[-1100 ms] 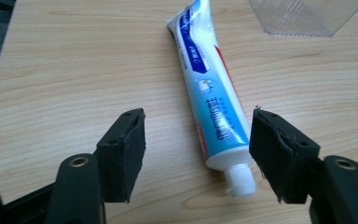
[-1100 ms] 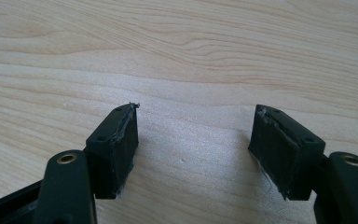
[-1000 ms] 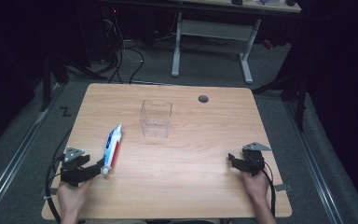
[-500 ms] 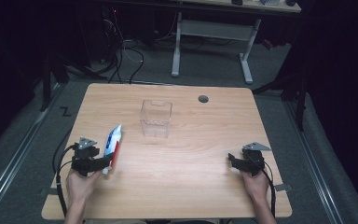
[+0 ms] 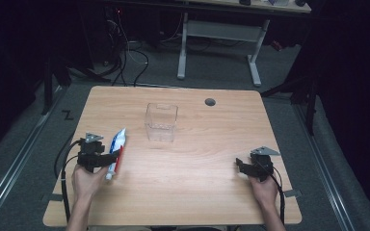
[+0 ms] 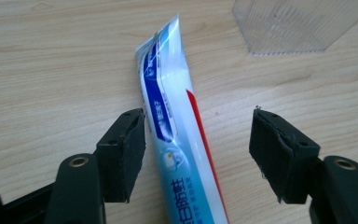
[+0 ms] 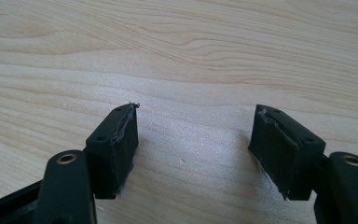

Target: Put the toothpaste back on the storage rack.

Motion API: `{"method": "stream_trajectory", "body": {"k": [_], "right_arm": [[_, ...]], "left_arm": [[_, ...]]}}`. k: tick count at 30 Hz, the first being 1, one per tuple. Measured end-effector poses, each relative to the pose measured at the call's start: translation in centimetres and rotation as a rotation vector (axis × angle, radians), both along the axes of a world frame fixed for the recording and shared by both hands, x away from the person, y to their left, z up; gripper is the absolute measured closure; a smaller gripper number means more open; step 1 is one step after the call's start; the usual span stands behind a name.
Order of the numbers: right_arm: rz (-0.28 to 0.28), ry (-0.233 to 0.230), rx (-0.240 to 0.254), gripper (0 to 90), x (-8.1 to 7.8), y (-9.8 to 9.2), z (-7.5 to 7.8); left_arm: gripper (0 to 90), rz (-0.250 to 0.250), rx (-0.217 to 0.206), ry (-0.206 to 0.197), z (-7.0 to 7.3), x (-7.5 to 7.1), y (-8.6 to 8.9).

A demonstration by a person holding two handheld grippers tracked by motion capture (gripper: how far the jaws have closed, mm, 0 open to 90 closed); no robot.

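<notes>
White-and-blue toothpaste tube [image 6: 182, 140] with a red stripe lies flat near a clear box [image 5: 161, 122].

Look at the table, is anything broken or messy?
Nothing is spilled or broken. The toothpaste tube lies flat on the table between the open jaws of the left gripper. The clear box stands upright. The pads of the right gripper look a bit frayed.
</notes>
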State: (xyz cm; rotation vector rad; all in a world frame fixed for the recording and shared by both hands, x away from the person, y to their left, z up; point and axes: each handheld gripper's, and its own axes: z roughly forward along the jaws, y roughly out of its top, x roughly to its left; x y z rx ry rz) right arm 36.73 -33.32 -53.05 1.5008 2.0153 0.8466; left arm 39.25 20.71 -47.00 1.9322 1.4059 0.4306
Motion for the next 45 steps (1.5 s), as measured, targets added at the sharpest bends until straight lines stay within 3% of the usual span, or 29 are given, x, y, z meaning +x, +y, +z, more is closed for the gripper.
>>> {"method": "stream_trajectory", "body": {"k": [14, 22, 26, 45], "right_arm": [[-0.001, 0.0, 0.0, 31.9, 0.0, 0.0, 0.0], [-0.001, 0.0, 0.0, 31.9, 0.0, 0.0, 0.0], [-0.001, 0.0, 0.0, 31.9, 0.0, 0.0, 0.0], [-0.001, 0.0, 0.0, 31.9, 0.0, 0.0, 0.0]], "left_arm": [[36.4, 0.023, 0.039, -0.005, 0.7, 2.6, -0.6], [38.7, 0.033, 0.044, 0.024, 0.4, 4.2, -0.8], [39.8, 0.042, 0.026, 0.046, 0.0, 4.8, -0.6], [41.5, 0.074, 0.058, 0.129, -2.7, 6.6, -0.3]]}}
